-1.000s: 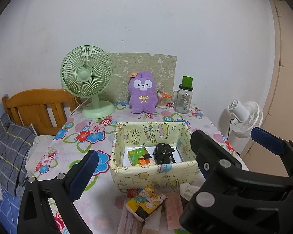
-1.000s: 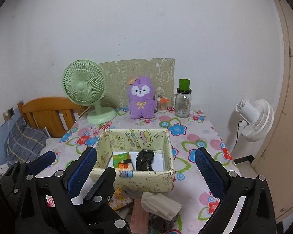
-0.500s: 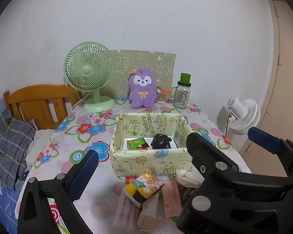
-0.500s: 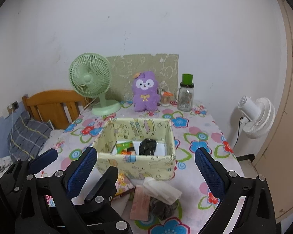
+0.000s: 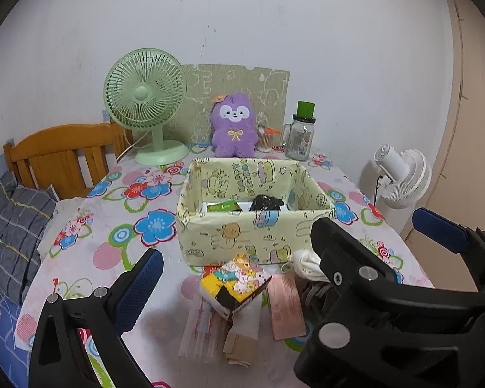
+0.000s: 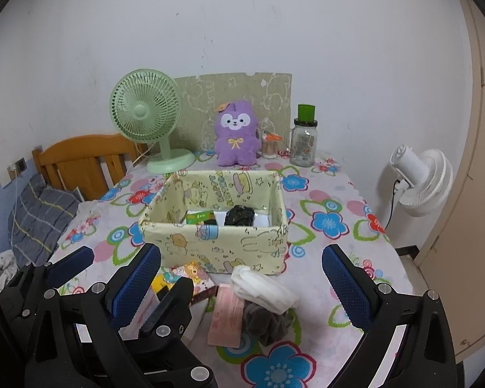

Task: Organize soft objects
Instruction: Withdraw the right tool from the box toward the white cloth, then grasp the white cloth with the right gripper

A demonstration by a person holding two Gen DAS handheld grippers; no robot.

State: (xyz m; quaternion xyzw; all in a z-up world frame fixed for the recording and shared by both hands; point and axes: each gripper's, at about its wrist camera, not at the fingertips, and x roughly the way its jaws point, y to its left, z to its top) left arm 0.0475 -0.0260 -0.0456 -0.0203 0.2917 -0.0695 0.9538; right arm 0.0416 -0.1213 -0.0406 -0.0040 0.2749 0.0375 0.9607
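Note:
A yellow cartoon-print fabric box [image 5: 255, 239] [image 6: 216, 242] stands mid-table, holding a green packet [image 5: 223, 207] and a black bundle [image 5: 266, 202]. A pile lies in front of it: a colourful tissue packet [image 5: 236, 283], a pink packet [image 6: 226, 317], a white rolled cloth [image 6: 262, 287] and a grey sock [image 6: 265, 321]. A purple plush [image 5: 232, 126] sits at the back. My left gripper [image 5: 239, 258] and right gripper [image 6: 241, 255] hover side by side over the near table edge, both open and empty. In the right wrist view one black left finger [image 6: 171, 304] lies between the right gripper's pads.
At the back stand a green desk fan [image 5: 145, 97], a glass jar with a green lid [image 5: 299, 139] and a patterned board [image 5: 239, 90]. A wooden headboard [image 5: 58, 152] and grey plaid pillow [image 5: 13, 232] are left of the table. A white floor fan [image 6: 420, 181] stands on the right.
Both grippers have drawn back from the box, so the pile in front of it has come fully into view. Both stayed open and empty.

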